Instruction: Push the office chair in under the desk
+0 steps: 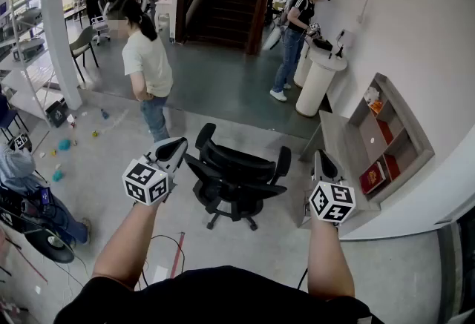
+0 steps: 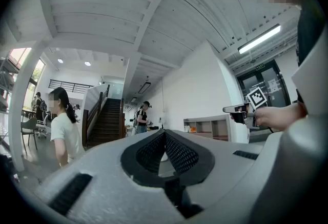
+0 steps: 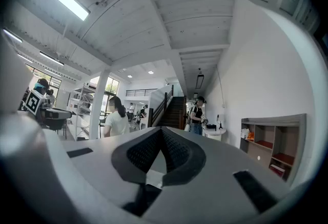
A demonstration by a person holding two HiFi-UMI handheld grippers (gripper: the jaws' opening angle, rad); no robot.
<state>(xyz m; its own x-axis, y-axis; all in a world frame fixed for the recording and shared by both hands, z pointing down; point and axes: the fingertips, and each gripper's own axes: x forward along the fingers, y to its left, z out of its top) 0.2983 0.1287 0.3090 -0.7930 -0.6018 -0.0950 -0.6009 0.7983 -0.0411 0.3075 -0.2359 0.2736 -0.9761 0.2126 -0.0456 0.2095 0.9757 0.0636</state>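
1. Nearest are the two tools. The left gripper (image 1: 177, 146) has its jaws closed flat together with nothing between them, and so does the right gripper (image 1: 323, 161). Each gripper's own view confirms this, left gripper (image 2: 165, 134) and right gripper (image 3: 161, 131). Both are held level and pointing forward.

2. Just ahead, on the floor between the two, stands the black office chair (image 1: 237, 176). It is apart from both grippers. The left gripper is just beside the chair's left armrest, and the right gripper is a little further off on the other side.

3. The grey desk (image 1: 343, 139) lies to the right of the chair, against the wall. Its long axis runs away from the person, and an open shelf unit (image 1: 387, 139) stands beyond it. The chair is clear of the desk and not yet under it.

4. The coming move turns on one relation — the desk is on the chair's right, so the push probably has to run left to right. The left gripper is on the side away from the desk and looks better placed to drive the chair. The right gripper is near the desk's near end and could steady it.

5. Farther off, a person in a white T-shirt (image 1: 147, 61) stands behind the chair, out of that line.
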